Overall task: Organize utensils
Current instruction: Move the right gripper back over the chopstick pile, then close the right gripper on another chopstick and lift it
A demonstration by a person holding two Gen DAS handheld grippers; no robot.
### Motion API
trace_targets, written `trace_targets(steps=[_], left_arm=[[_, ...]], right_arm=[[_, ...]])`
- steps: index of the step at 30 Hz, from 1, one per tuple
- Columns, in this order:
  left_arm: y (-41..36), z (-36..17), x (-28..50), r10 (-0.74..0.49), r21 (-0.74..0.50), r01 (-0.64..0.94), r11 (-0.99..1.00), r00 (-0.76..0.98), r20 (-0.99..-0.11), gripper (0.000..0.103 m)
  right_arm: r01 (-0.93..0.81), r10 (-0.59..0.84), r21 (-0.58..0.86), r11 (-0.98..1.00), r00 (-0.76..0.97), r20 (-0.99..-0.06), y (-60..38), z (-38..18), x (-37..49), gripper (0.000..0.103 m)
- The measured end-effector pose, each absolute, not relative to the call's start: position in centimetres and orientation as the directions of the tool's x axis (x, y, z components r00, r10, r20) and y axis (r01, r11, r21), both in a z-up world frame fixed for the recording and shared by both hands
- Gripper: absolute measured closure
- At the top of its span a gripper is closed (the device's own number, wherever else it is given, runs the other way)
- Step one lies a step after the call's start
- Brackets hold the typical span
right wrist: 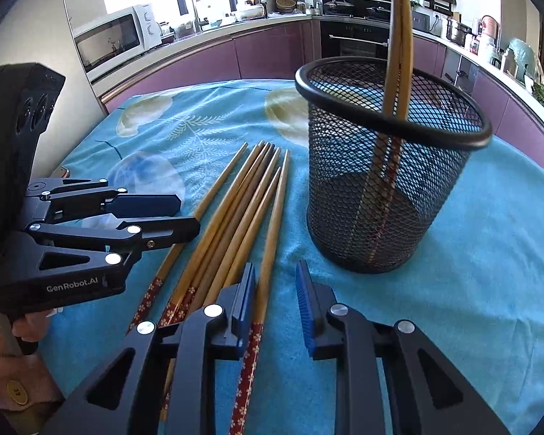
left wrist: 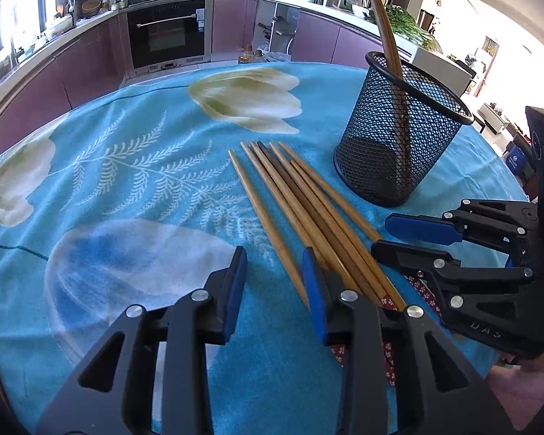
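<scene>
My right gripper point(right wrist: 273, 302) hangs spread around one chopstick point(right wrist: 270, 239), unpinched; the mesh holder point(right wrist: 391, 195) stands at one o'clock. Closing now (the bundle's touching) could roll it or nip neighbours.

The tablecloth point(left wrist: 145, 116) is bright turquoise with big cream-white tulip prints, pale fern fronds and one washed-out bluish-white flower. The loose chopsticks point(right wrist: 235, 210) are honey-brown wood — one in the bunch looks darker brown — and their thick ends are dark red with tiny white blossoms. The mesh holder point(right wrist: 388, 195) is all black, and the pair of chopsticks standing in it point(right wrist: 399, 36) is the same tan with red ends showing through the mesh. Both the left gripper point(left wrist: 273, 282) and right gripper point(right wrist: 275, 301) — black with blue pads. Kitchen cabinets point(right wrist: 264, 54) behind are mauve-purple.
</scene>
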State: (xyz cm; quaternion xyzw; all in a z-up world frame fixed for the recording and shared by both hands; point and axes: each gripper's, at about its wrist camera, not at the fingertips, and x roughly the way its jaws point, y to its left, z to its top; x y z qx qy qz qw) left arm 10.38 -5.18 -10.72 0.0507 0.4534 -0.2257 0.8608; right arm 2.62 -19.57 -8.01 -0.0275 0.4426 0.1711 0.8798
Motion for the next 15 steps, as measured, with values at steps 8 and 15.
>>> trace_targets(steps=[8,15], left_arm=[[-4.9,-10.8,10.5,-0.335,-0.141,0.382,0.913,0.508,-0.793,0.09],[-3.7,-10.4,9.6,-0.369,-0.194,0.36,0.913,0.522,-0.769,0.096]], right_arm=[[-0.293,0.318,0.177,0.94,0.554,-0.77,-20.3,-8.2,2.8,0.097],[-0.334,0.387,0.224,0.916,0.577,-0.719,-21.0,-6.7,1.7,0.097]])
